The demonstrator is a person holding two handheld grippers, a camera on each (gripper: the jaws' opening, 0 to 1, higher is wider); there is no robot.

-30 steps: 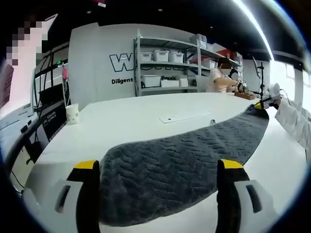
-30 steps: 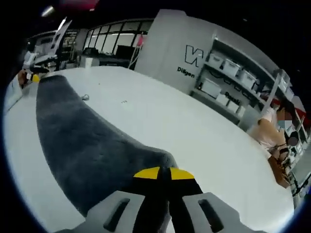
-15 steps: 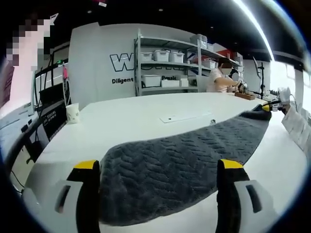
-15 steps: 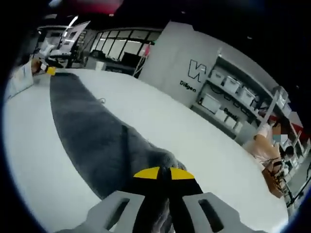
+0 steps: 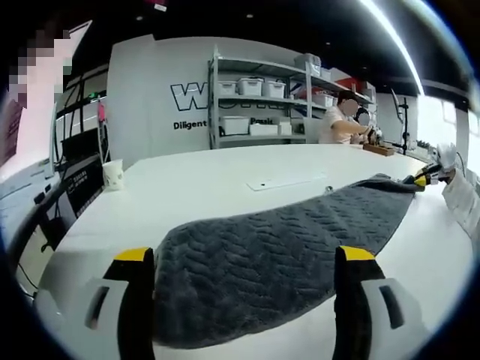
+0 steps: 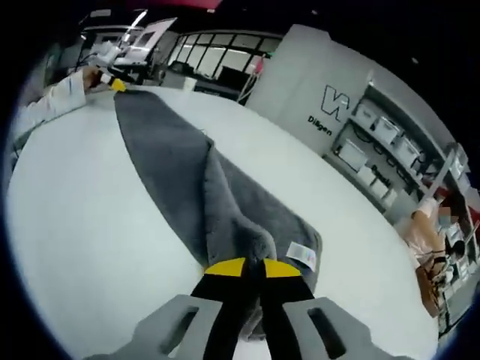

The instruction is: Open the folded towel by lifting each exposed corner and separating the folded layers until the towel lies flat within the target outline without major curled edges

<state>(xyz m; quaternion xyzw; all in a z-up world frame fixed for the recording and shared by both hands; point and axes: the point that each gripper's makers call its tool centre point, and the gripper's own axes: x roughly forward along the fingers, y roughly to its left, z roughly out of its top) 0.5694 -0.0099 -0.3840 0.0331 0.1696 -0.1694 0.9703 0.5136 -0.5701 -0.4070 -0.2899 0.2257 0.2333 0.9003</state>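
A dark grey textured towel (image 5: 277, 251) lies long across the white table (image 5: 195, 187). My left gripper (image 5: 244, 259) is open, its yellow-tipped jaws standing wide on either side of the towel's near end. At the far end, my right gripper (image 5: 424, 178) shows small. In the right gripper view, my right gripper (image 6: 251, 267) is shut on a corner of the towel (image 6: 172, 154) and holds that layer raised in a ridge. A white label (image 6: 301, 253) shows on the layer beneath. The left gripper (image 6: 116, 84) sits at the towel's other end, held by a white sleeve (image 6: 52, 101).
A paper cup (image 5: 112, 175) stands on the table's left side. A flat white sheet (image 5: 285, 181) lies behind the towel. Metal shelves with white bins (image 5: 259, 97) line the back wall, and a person (image 5: 341, 120) works at a far table.
My right gripper has risen with the towel corner, peeling the top layer up into a ridge and uncovering the white label. The left gripper has stayed still and open.
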